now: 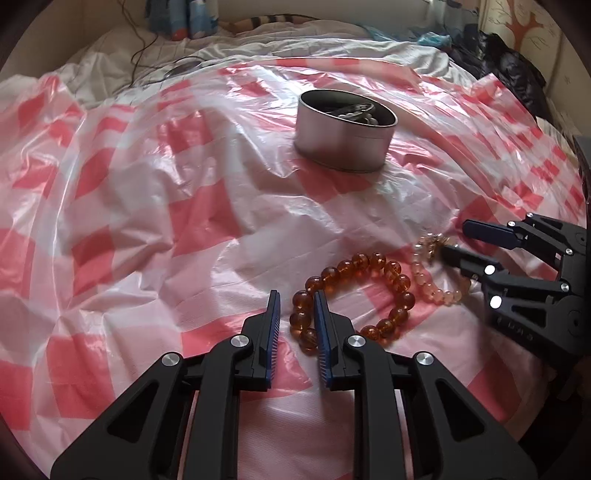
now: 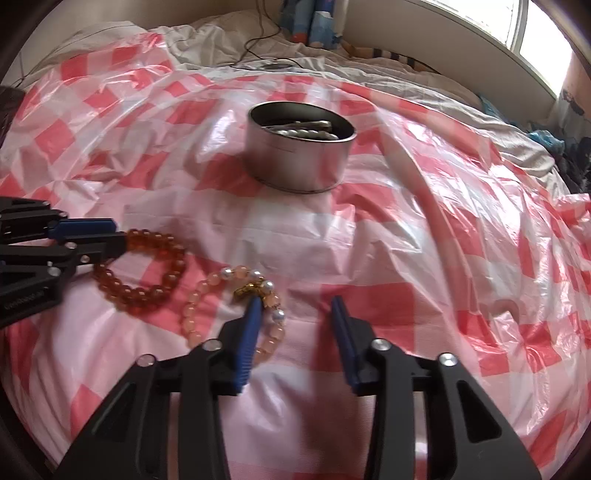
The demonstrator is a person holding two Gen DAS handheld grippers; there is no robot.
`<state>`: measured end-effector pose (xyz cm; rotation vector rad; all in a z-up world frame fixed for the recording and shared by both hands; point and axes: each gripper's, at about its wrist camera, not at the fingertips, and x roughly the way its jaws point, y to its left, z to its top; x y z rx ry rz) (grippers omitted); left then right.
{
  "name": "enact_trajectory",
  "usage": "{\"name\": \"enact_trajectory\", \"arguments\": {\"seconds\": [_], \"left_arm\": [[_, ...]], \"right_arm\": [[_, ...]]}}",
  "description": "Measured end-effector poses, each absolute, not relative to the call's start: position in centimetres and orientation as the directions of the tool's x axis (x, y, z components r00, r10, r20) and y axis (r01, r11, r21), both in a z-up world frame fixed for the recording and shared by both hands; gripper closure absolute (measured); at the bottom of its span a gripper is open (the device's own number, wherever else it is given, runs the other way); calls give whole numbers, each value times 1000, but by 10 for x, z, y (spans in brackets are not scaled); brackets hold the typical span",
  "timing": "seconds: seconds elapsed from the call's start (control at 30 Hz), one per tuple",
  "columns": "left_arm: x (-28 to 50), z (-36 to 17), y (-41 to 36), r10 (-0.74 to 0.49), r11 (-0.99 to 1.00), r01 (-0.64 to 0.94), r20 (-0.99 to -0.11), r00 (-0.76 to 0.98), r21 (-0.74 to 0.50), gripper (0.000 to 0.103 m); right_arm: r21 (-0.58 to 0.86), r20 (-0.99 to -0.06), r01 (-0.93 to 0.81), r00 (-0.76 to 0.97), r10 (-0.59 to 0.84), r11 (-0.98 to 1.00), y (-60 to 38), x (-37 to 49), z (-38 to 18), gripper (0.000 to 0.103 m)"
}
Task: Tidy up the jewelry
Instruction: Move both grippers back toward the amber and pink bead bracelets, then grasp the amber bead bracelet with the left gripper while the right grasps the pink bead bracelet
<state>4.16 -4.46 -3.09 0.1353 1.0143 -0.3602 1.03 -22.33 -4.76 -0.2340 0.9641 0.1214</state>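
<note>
An amber bead bracelet [image 1: 354, 295] [image 2: 144, 269] lies on the checked sheet in front of my left gripper [image 1: 295, 295] [image 2: 118, 232]. The jaws stand narrow with the bracelet's left stretch between them. The beads rest against the right finger, and a sliver of sheet shows beside the left pad. A pale pink bead bracelet [image 1: 436, 284] [image 2: 207, 306] with a gold charm lies to the right. My right gripper [image 2: 295, 306] [image 1: 454, 238] is open; its left finger is inside the loop, with the loop's right side between the jaws. A round silver tin [image 1: 343, 147] [image 2: 295, 166] holding pearly pieces stands further back.
A crinkled red-and-white checked plastic sheet [image 1: 184, 221] covers the bed. Behind it are a white duvet [image 1: 129, 48], a thin dark cable [image 2: 258, 37] and blue packs [image 2: 314, 22]. Dark clothing [image 1: 509, 62] is piled at the far right. A window [image 2: 535, 26] is at the back.
</note>
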Motion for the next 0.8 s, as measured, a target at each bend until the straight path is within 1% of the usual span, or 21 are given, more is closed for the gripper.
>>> {"name": "enact_trajectory", "arguments": {"seconds": [0.07, 0.13, 0.17, 0.2, 0.23, 0.27, 0.37, 0.4, 0.43, 0.47, 0.5, 0.57, 0.73, 0.8], "left_arm": [[40, -31, -46, -233, 932, 360, -847, 477, -54, 85], [39, -31, -48, -256, 924, 375, -845, 470, -72, 79], [39, -32, -50, -269, 921, 381, -844, 465, -83, 71], [39, -33, -52, -280, 918, 386, -842, 461, -94, 62], [39, -34, -55, -290, 913, 394, -841, 456, -101, 59], [37, -35, -58, -286, 913, 398, -841, 459, -93, 56], [37, -37, -64, -281, 909, 409, -842, 460, -80, 56], [36, -37, -65, -286, 907, 414, -842, 458, -84, 63], [36, -36, -66, -303, 900, 426, -840, 450, -97, 71], [36, -36, -67, -308, 897, 431, -841, 444, -101, 84], [36, -35, -69, -310, 894, 437, -842, 442, -99, 92], [36, -34, -70, -312, 891, 443, -841, 443, -97, 92], [40, -27, -65, -334, 898, 423, -820, 465, -126, 92], [42, -30, -65, -331, 898, 421, -828, 453, -129, 92]], "right_arm": [[-166, -815, -148, 578, -51, 975, -233, 11, -45, 71], [-120, -814, -125, 580, -25, 985, -243, 12, -41, 71], [-55, -819, -135, 573, 33, 989, -246, 11, -39, 71], [-26, -824, -143, 563, 60, 989, -245, 12, -40, 71], [-9, -834, -157, 546, 80, 987, -243, 12, -43, 71], [-29, -838, -167, 541, 67, 986, -237, 11, -46, 71], [-79, -839, -186, 543, 36, 979, -230, 10, -49, 71], [-74, -840, -188, 541, 40, 979, -230, 10, -49, 72], [-62, -840, -193, 539, 53, 979, -231, 10, -48, 81], [-51, -842, -201, 536, 66, 978, -231, 9, -48, 93], [-49, -842, -205, 536, 70, 977, -229, 9, -49, 94], [-46, -837, -213, 542, 79, 976, -227, 8, -47, 95], [30, -800, -193, 584, 140, 981, -236, 7, -33, 95], [52, -794, -182, 589, 151, 982, -240, 8, -30, 95]]}}
